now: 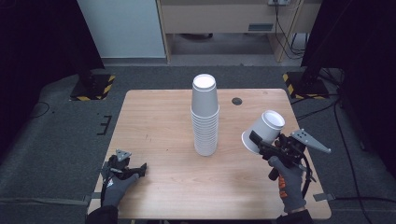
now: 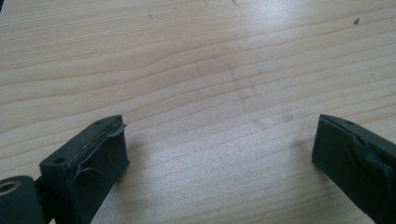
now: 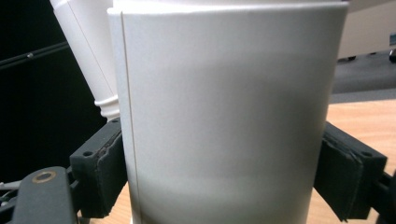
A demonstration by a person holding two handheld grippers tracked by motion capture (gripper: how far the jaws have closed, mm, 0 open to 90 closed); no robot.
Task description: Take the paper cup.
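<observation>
A tall stack of upside-down white paper cups [image 1: 205, 115] stands in the middle of the wooden table [image 1: 154, 121]. Right of it, my right gripper [image 1: 259, 144] is shut on a single white paper cup [image 1: 263, 131], held tilted above the table with its base up and to the right. In the right gripper view that cup [image 3: 229, 116] sits between both black jaws, and the cup stack [image 3: 88, 56] shows behind it at the upper left. My left gripper [image 1: 137, 170] rests low at the table's front left, open, with bare wood [image 2: 219, 116] between its jaws.
A small dark round hole [image 1: 236, 101] sits in the table top behind the stack, to its right. Black stands with yellow-striped bases [image 1: 93, 86] stand on the floor at both far corners. Cables [image 1: 336, 135] trail over the floor on the right.
</observation>
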